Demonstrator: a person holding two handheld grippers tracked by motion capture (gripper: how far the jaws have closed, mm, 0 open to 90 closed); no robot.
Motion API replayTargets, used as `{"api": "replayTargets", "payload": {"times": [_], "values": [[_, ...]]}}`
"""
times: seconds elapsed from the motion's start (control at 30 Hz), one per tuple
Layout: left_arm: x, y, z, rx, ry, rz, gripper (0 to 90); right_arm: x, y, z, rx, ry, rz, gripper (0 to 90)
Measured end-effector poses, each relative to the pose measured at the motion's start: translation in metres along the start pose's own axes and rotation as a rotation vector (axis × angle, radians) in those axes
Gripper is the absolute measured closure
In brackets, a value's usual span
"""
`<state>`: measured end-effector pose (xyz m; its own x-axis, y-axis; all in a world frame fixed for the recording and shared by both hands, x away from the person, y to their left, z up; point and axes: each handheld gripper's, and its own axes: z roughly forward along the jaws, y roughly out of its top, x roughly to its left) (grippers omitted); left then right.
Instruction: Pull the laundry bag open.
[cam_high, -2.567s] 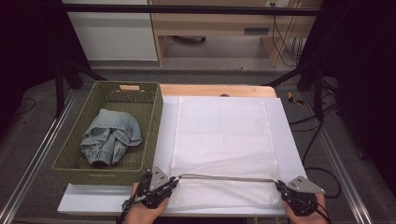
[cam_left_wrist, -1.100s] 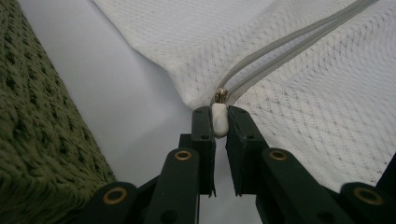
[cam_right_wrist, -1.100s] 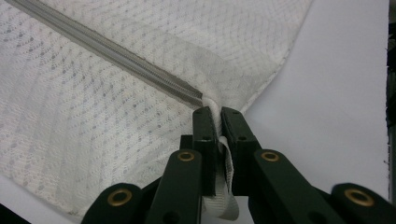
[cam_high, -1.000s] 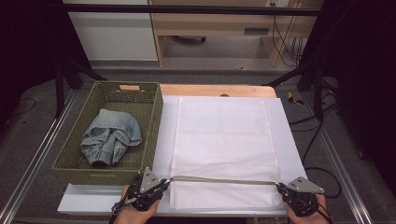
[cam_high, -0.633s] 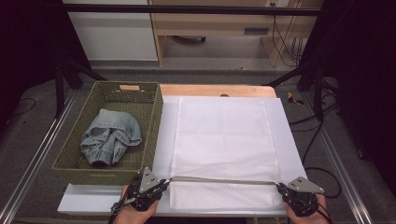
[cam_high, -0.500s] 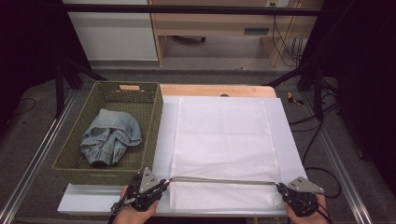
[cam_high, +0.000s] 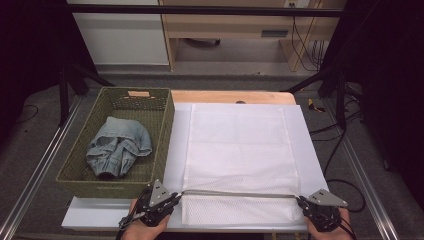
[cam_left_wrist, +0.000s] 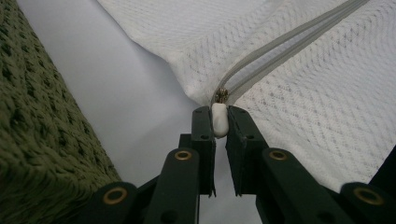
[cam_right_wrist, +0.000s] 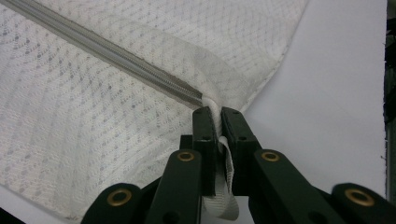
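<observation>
One zipper (cam_high: 237, 193) crosswise between both tools

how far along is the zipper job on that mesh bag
Done: the left gripper is shut on the white zipper pull, and the right gripper is shut on the fabric tab at the other end of the mesh bag. In hand: the zipper is pulled taut between them. Left: apparently running the pull across; the jeans sit in the basket.
</observation>
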<state>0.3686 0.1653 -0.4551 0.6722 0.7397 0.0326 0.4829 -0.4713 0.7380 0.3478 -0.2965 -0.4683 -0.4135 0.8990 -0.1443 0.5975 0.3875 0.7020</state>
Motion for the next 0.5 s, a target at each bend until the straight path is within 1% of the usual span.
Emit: {"api": "replayTargets", "payload": {"times": [0.1,0.17,0.2,0.23,0.27,0.3,0.33,0.4,0.47,0.5], "values": [[0.0,-0.0003,0.0005,0.001,-0.001,-0.002,81.7,-0.0001,-0.0002,-0.0003,0.003,-0.002,0.002,84.9],[-0.0006,0.0,0.0002,0.0,0.006,-0.002,81.6,-0.0005,-0.0005,0.0001,0.004,0.002,0.001,84.6],[-0.0009,0.0001,0.0,-0.004,0.01,-0.003,81.6,-0.0008,-0.0008,0.001,0.006,0.007,0.0,83.7],[-0.0014,0.0002,-0.0001,-0.013,0.011,-0.01,81.5,-0.0007,-0.0012,0.0019,0.013,0.013,0.009,80.9],[-0.0019,0.0004,0.0001,-0.027,0.008,-0.023,81.4,-0.0009,-0.0015,0.0025,0.009,0.01,0.009,75.3],[-0.0019,0.0004,0.0001,-0.027,0.008,-0.023,81.2,-0.0013,-0.0012,0.0026,-0.01,0.005,0.015,67.3],[-0.0024,0.0004,0.0011,-0.054,-0.016,-0.049,80.9,-0.001,-0.0003,0.0018,-0.029,0.0,0.027,59.1],[-0.0034,0.0014,0.0014,-0.095,-0.042,-0.077,76.2,-0.0005,0.0023,0.0009,-0.057,-0.012,0.036,45.8],[-0.0057,0.0029,0.0031,-0.136,-0.09,-0.1,73.7,0.0019,0.005,0.0009,-0.076,-0.027,0.04,37.1],[-0.007,0.0036,0.0051,-0.157,-0.118,-0.113,72.4,0.003,0.0061,0.0016,-0.084,-0.037,0.028,33.4]]}}
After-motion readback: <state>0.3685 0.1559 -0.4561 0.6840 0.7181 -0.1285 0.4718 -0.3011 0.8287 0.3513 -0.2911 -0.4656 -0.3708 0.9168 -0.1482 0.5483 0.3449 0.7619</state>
